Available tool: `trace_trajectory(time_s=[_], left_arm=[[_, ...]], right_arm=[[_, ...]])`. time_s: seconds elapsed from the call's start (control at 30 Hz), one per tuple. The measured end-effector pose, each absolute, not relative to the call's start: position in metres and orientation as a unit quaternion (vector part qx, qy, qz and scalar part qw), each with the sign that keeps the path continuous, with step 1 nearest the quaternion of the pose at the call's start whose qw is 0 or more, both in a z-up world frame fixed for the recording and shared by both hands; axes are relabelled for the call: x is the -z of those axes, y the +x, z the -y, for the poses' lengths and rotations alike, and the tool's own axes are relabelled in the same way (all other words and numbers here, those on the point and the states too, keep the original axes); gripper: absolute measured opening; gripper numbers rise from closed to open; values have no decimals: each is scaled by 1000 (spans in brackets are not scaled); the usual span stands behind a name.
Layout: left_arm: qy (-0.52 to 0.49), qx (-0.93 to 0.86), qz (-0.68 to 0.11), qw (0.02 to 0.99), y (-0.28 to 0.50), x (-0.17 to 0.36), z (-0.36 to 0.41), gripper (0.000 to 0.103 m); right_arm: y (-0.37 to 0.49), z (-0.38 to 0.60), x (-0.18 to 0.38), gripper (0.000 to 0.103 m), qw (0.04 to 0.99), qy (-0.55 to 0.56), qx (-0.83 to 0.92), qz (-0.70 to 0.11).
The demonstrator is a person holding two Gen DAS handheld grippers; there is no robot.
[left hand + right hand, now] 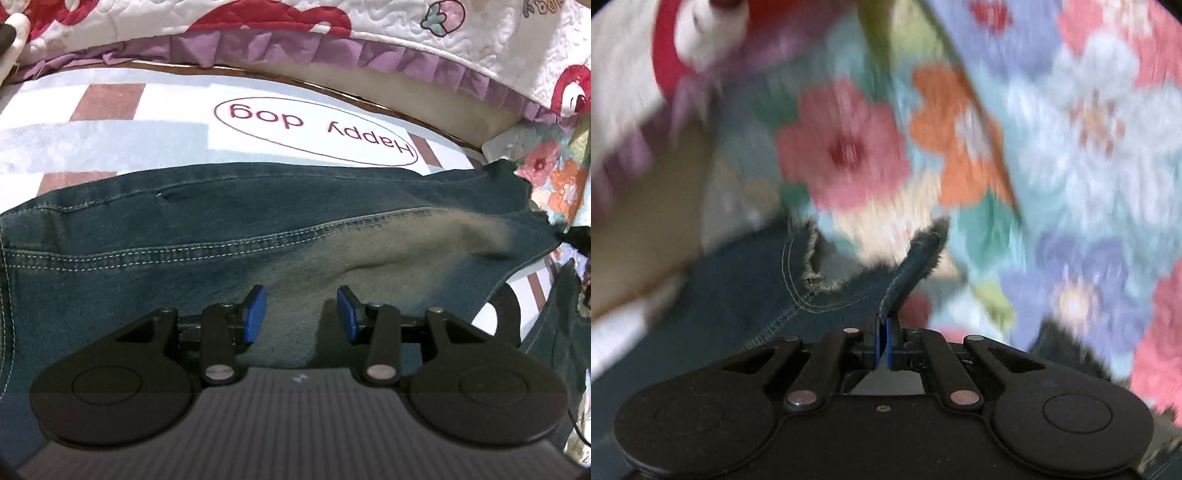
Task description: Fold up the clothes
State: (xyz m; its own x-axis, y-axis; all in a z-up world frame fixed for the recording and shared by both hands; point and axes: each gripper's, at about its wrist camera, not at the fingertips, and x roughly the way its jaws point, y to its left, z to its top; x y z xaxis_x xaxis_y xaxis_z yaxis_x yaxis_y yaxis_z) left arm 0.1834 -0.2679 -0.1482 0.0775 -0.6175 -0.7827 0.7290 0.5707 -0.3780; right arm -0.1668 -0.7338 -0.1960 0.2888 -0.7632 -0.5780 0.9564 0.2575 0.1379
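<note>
Dark blue jeans (258, 229) lie spread across a rug, with stitched seams and a faded patch in the middle. My left gripper (302, 314) is open, its blue pads (255, 314) just above the faded denim, holding nothing. In the right wrist view the jeans (746, 295) show a frayed hem. My right gripper (884, 334) is shut on a frayed edge of the hem (916, 258), which stands up from between the pads. The right view is blurred by motion.
A pale rug with brown squares and a "Happy dog" oval (314, 129) lies under the jeans. A quilted bed cover with purple ruffle (332, 48) hangs behind. A flowered blanket (1034, 147) fills the right side.
</note>
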Motion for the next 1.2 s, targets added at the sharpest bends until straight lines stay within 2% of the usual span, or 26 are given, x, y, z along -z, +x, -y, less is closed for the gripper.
trace_trajectory(time_s=[0.27, 0.5, 0.57, 0.6, 0.67, 0.73, 0.87, 0.93, 1.1, 1.2], left_arm=[[87, 455, -487, 741, 183, 137, 267, 42], [105, 441, -476, 754, 190, 123, 267, 44], [109, 442, -474, 753, 194, 117, 271, 45], [118, 451, -469, 750, 196, 115, 275, 45], [139, 461, -454, 750, 199, 113, 287, 47], [152, 469, -436, 753, 204, 115, 301, 49], [184, 471, -399, 765, 213, 122, 317, 51], [201, 470, -380, 771, 217, 126, 324, 51], [245, 448, -346, 787, 220, 139, 322, 53], [244, 444, -342, 791, 220, 142, 318, 53]], right_arm=[[-188, 740, 260, 3, 716, 270, 587, -265], [-184, 753, 255, 3, 645, 174, 674, -314], [-186, 748, 241, 8, 602, 145, 730, -289], [-190, 744, 232, 18, 588, 143, 752, -263], [-173, 751, 229, 24, 620, 191, 715, -261], [-150, 762, 228, 43, 661, 249, 656, -268], [-104, 782, 227, 44, 725, 358, 521, -274], [-81, 792, 226, 56, 748, 408, 447, -273], [-30, 809, 243, 61, 715, 445, 460, -281], [-13, 811, 250, 72, 699, 445, 483, -283]])
